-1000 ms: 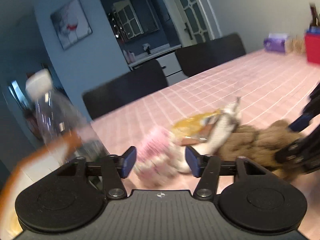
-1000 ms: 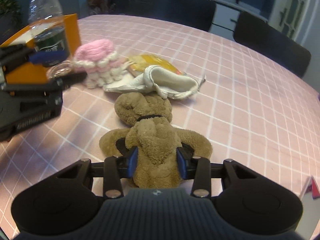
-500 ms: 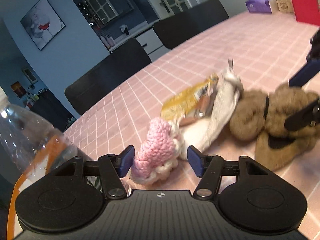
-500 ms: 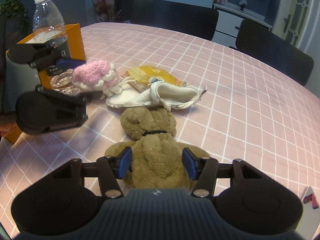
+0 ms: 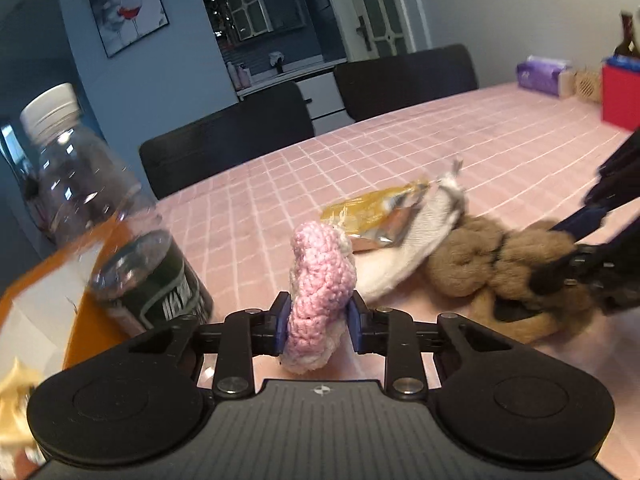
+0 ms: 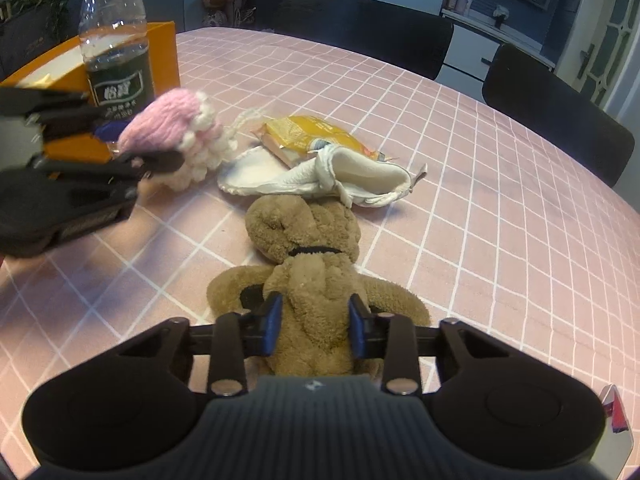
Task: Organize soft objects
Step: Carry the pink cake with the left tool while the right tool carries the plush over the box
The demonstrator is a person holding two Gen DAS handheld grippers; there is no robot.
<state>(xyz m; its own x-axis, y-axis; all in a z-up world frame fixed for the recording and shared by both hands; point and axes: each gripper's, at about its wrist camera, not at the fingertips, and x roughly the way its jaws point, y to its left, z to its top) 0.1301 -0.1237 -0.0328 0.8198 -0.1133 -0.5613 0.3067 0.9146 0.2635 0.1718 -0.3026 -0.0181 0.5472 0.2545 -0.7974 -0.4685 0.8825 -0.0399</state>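
Left gripper: the left gripper [image 5: 319,323] sat at lower centre of the left wrist view, its blue pads pressed against both sides of a pink crocheted hat [image 5: 320,280]; in the right wrist view it appeared at the left edge [image 6: 120,148], clamped on the same hat [image 6: 176,136].
Pink crocheted hat: it was pink with a cream bobble trim, left of centre in the right wrist view; whether it touched the tablecloth could not be told.
Right gripper: the right gripper [image 6: 316,324] sat at lower centre of the right wrist view, its pads closed on the body of a brown plush teddy bear [image 6: 308,264]; it showed at the right edge of the left wrist view [image 5: 576,264].
Teddy bear: it lay on the pink checked tablecloth [image 6: 500,200], head pointing away from the camera, just below a white fabric pouch [image 6: 340,176].
White pouch: it lay flat at centre of the frame, overlapping a yellow snack packet [image 6: 312,136] behind it.
Water bottle: a clear plastic bottle [image 6: 114,40] with a dark label stood in the upper left, in front of an orange box [image 6: 164,56].
Background: black chairs [image 6: 368,28] stood along the far edge of the table.
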